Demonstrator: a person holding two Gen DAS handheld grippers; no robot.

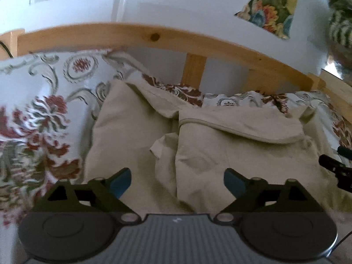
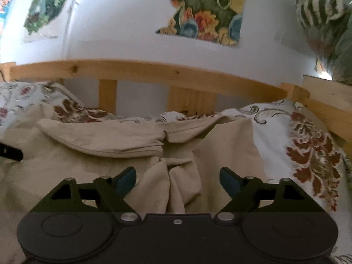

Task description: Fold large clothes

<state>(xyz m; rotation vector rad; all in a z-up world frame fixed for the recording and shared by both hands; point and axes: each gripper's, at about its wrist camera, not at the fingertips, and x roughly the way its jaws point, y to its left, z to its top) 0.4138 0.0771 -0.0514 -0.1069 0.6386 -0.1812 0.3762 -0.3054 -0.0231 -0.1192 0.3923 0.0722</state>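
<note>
1. The large beige cotton garment (image 1: 220, 154) lies crumpled on the bed in front of you, near the headboard; a piped, curved hem or flap (image 2: 105, 140) folds across its top, and loose bunched folds gather at the middle.
2. You cannot make out what kind of garment it is: its near edge is hidden under both gripper bodies and its sides run out of view.
3. Your left gripper (image 1: 177, 181) hovers over the cloth with its blue-padded fingers (image 1: 121, 181) spread wide, pinching nothing.
4. Your right gripper (image 2: 177, 180) is likewise spread apart above the bunched folds, holding nothing; its black tip shows at the right edge of the left wrist view.
5. Under the garment lies a white bedspread printed with red and grey-green florals (image 1: 44, 114), softly rumpled and blurred at the left.
6. Behind it stands a pale knotty pine headboard rail (image 2: 154, 72) with upright slats.
7. The white wall (image 2: 121, 33) carries floral fabric patches (image 2: 204, 15), cut off at the top.
</note>
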